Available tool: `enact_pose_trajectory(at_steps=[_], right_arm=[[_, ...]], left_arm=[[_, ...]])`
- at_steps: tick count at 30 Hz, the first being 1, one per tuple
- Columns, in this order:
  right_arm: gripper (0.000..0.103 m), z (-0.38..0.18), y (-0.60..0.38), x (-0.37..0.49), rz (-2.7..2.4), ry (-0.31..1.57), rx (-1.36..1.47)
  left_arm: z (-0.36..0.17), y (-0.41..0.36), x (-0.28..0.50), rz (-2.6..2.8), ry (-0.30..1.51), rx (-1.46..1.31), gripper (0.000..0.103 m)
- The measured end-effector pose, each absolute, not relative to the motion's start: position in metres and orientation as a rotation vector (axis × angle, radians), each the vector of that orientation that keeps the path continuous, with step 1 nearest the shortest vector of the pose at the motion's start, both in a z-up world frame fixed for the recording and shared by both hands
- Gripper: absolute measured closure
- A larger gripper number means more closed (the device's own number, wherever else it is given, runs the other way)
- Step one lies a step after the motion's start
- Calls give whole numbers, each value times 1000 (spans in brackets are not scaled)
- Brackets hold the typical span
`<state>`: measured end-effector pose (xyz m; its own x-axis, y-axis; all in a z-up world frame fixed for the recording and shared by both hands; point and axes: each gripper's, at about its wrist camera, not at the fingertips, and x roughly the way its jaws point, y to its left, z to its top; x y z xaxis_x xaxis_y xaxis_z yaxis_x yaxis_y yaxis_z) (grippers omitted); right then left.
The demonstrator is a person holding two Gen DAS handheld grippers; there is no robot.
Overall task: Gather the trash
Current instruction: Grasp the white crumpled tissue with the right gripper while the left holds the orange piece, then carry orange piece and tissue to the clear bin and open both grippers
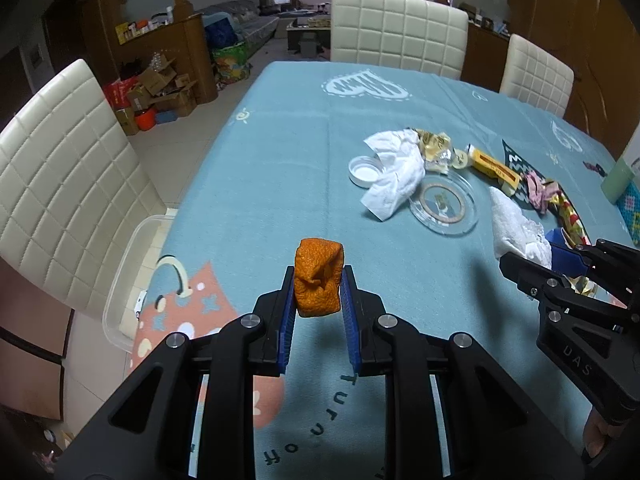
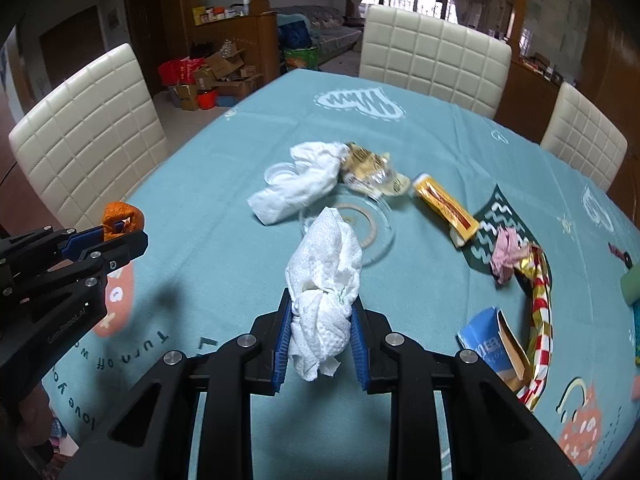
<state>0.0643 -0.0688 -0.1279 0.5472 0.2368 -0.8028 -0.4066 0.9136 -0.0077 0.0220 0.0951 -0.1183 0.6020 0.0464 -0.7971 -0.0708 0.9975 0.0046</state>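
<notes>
My left gripper (image 1: 318, 276) is shut on a piece of orange peel (image 1: 319, 284) and holds it above the blue tablecloth (image 1: 280, 152). In the right wrist view my right gripper (image 2: 320, 300) is shut on a crumpled white paper towel (image 2: 326, 264), which is lifted off the table. The left gripper (image 2: 120, 236) with the peel (image 2: 120, 214) shows at that view's left edge. On the table lie a white tissue (image 1: 394, 176), a white lid (image 1: 364, 172), yellow wrappers (image 1: 436, 148), a yellow packet (image 2: 444, 208), a pink wrapper (image 2: 506, 256), a gold-and-red wrapper (image 2: 540, 320) and a torn blue carton (image 2: 490, 344).
A glass ashtray (image 1: 444, 204) stands mid-table among the trash. A clear plastic bin (image 1: 128, 280) sits at the table's left edge beside a cream chair (image 1: 60, 168). More cream chairs (image 1: 396, 28) stand at the far side. A green object (image 2: 632, 284) sits at the right edge.
</notes>
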Motion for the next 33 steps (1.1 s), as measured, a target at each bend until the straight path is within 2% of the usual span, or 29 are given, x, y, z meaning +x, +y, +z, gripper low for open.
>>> enact_pose_trajectory(at_steps=[17, 33], right_arm=[[78, -102, -9, 76, 534, 852, -258], [78, -99, 101, 82, 768, 799, -403]], left_arm=[[-97, 140, 12, 197, 882, -57, 80], [-94, 252, -20, 501, 870, -191, 80]])
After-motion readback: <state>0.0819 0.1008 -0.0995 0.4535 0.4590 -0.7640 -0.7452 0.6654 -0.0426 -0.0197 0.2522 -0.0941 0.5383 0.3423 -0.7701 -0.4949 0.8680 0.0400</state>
